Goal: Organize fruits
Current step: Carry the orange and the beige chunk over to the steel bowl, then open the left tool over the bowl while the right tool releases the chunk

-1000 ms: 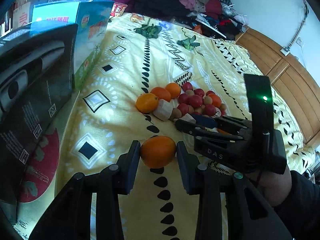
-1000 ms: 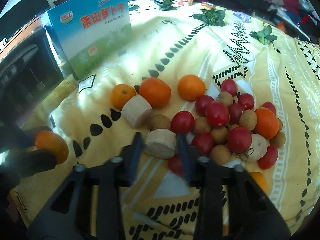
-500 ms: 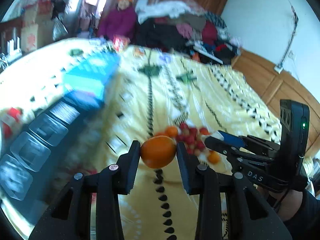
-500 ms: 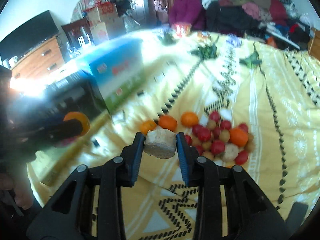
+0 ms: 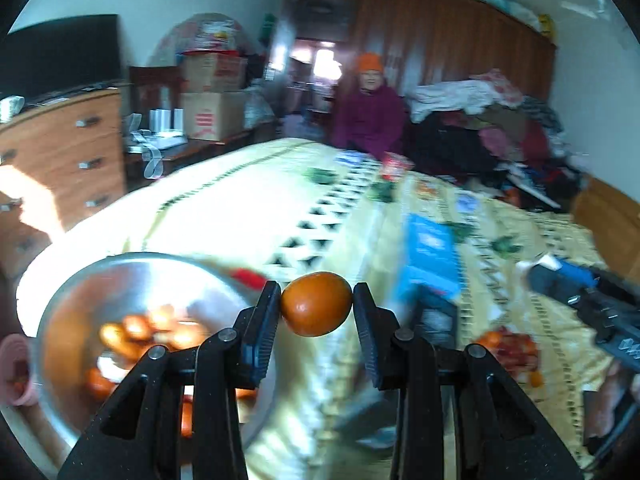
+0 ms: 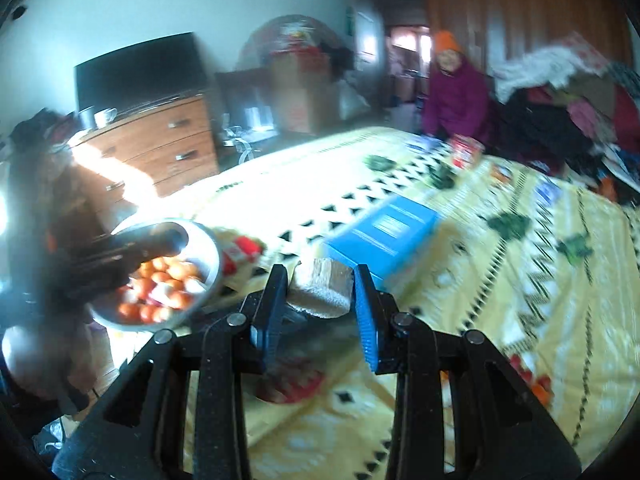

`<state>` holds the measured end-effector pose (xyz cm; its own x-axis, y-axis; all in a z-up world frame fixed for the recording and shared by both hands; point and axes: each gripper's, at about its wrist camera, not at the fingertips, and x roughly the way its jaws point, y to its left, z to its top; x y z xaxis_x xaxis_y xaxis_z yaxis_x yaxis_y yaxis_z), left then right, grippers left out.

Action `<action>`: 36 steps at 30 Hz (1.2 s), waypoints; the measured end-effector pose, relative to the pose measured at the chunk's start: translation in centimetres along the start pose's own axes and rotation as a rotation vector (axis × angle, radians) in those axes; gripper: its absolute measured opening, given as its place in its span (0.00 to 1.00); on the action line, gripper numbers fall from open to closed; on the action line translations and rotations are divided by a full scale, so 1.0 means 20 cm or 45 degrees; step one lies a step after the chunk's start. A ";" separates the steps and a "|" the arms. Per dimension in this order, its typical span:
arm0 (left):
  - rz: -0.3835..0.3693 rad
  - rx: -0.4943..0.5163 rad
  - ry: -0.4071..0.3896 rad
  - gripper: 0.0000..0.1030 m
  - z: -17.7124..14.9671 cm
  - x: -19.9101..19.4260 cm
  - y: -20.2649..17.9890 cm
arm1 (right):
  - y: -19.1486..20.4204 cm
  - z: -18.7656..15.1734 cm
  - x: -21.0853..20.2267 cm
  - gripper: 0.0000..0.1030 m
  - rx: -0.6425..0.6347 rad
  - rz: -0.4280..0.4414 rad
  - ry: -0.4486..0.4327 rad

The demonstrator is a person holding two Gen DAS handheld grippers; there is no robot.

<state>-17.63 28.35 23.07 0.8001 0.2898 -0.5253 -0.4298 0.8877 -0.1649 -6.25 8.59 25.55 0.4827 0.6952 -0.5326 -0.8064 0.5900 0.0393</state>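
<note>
My left gripper [image 5: 316,306] is shut on an orange [image 5: 316,304] and holds it in the air, right of a metal bowl [image 5: 120,268] that holds several oranges. My right gripper [image 6: 320,294] is shut on a pale cut chunk of fruit [image 6: 322,290], also in the air. In the right wrist view the metal bowl [image 6: 206,280] sits at the left with the blurred left gripper [image 6: 120,256] over it. The fruit pile [image 5: 508,346] lies on the yellow bedspread at the right.
A blue box [image 6: 384,236] stands on the bed [image 6: 540,280] near the bowl. A pink cup [image 5: 12,372] is left of the bowl. A wooden dresser [image 6: 168,140] is at the left. A person in purple [image 5: 370,120] sits beyond the bed.
Both grippers have lifted their fruit off the bedspread and swung left, away from the pile. The metal bowl has come into both views.
</note>
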 end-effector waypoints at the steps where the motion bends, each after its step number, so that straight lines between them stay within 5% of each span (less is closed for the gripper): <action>1: 0.039 -0.016 0.008 0.37 0.00 0.00 0.07 | 0.09 0.04 0.04 0.33 -0.027 0.043 0.001; 11: 0.282 -0.105 0.082 0.37 -0.10 0.06 0.51 | 0.64 0.10 0.47 0.33 -0.099 0.301 0.184; 36: 0.276 -0.170 0.279 0.37 -0.23 0.28 0.77 | 0.84 -0.04 0.86 0.33 -0.079 0.293 0.437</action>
<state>-21.63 41.99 13.80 0.5813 0.3703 -0.7246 -0.6429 0.7548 -0.1300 -11.71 30.08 16.37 0.1543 0.6229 -0.7669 -0.9039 0.4024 0.1449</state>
